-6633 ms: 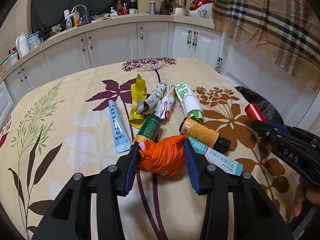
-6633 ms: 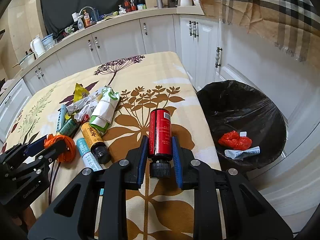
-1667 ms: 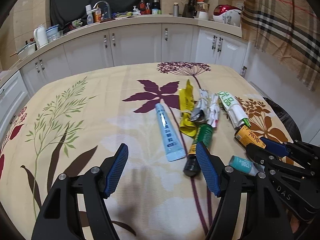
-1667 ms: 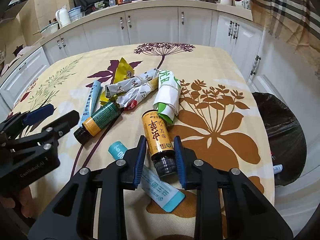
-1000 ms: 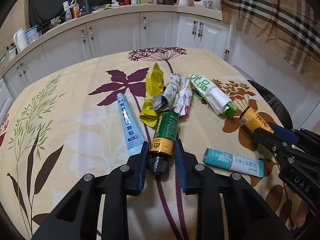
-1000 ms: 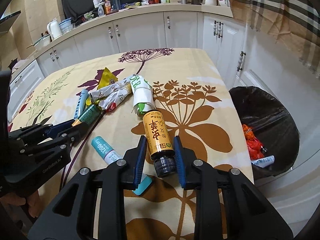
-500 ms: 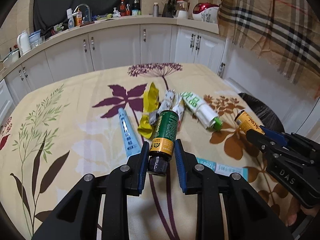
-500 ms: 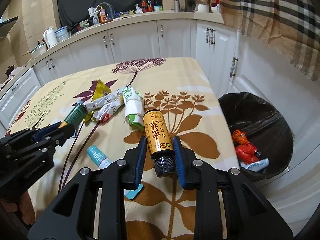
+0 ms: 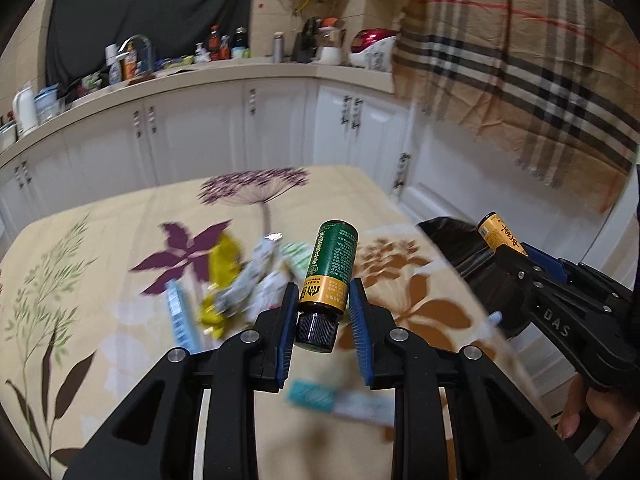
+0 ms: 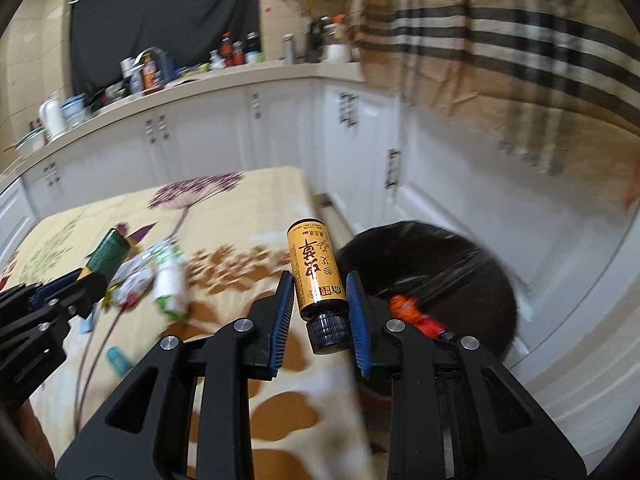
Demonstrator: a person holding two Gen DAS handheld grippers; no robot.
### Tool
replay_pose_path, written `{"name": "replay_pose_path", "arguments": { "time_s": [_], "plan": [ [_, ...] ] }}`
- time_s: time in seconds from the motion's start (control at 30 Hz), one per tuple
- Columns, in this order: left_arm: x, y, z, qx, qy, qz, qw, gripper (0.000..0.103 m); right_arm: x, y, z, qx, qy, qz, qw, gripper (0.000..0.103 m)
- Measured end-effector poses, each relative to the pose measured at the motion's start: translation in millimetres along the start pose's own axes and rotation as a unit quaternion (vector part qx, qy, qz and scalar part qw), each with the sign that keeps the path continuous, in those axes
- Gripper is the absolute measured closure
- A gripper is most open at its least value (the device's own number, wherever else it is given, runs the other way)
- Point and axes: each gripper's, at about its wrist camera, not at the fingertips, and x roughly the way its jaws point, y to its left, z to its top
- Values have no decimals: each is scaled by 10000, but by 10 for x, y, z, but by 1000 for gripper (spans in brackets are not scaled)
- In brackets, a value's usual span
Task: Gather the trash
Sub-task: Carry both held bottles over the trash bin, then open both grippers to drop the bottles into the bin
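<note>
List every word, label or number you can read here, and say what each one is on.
"DAS": on the right gripper body, seen from the left wrist.
Large Chinese characters, brown on yellow: on the yellow bottle, printed sideways.
Small print on the green bottle: too small to read.
Wrappers and tubes on the table: blurred, unreadable.

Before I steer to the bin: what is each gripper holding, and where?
Left gripper: green-labelled dark bottle, gripped near its black cap. Right gripper: yellow-labelled bottle, likewise near its cap.

We are in a home kitchen: white cabinets, a faucet, bottles and a kettle.
</note>
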Motion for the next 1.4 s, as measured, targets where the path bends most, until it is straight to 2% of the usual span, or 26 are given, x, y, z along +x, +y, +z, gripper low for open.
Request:
{"name": "replay_pose_path", "arguments": {
  "time_s": [0.3, 0.47, 1.13, 1.23, 1.27, 1.4],
  "plan": [
    [285, -581, 252, 339, -155, -372, 9986, 76, 119, -491, 94, 242, -194, -583, 9978, 77],
    [499, -852, 322, 509, -87, -465, 9976, 76, 243, -730, 111, 391, -187, -742, 9963, 77],
    [1298, -1514, 541, 905, 228, -423, 9947, 76, 806, -1284, 115, 726, -32, -1061, 9917, 75],
    [1379, -1554, 537, 978, 326, -387, 9939, 68, 877, -1324, 93, 774, 29, -1097, 9909, 71],
    [1381, -1553, 536, 974, 314, -363, 9941, 61, 885, -1334, 86, 794, 32, -1106, 9907, 70],
    [1358, -1509, 540, 919, 278, -321, 9949, 58, 853, -1340, 57, 812, 24, -1114, 9905, 68]
  ]
}}
